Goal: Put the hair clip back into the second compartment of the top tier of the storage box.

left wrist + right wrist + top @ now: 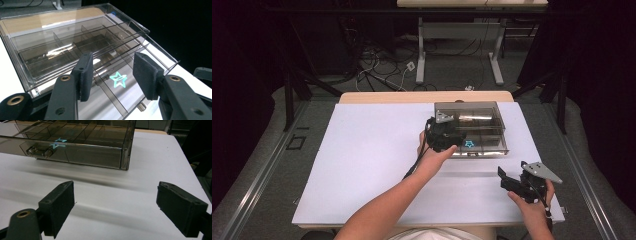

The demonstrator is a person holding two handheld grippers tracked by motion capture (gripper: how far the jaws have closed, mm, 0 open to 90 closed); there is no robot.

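I see a smoky clear plastic organizer box (472,127), split by thin dividers, lying at about one o'clock on the white table (362,165). A cyan star sticker (118,79) marks its near drawer. My left tongs (113,72) hover just over that drawer, jaws apart. My right tongs (512,181) wait at five o'clock, wide apart above bare table, hand low.
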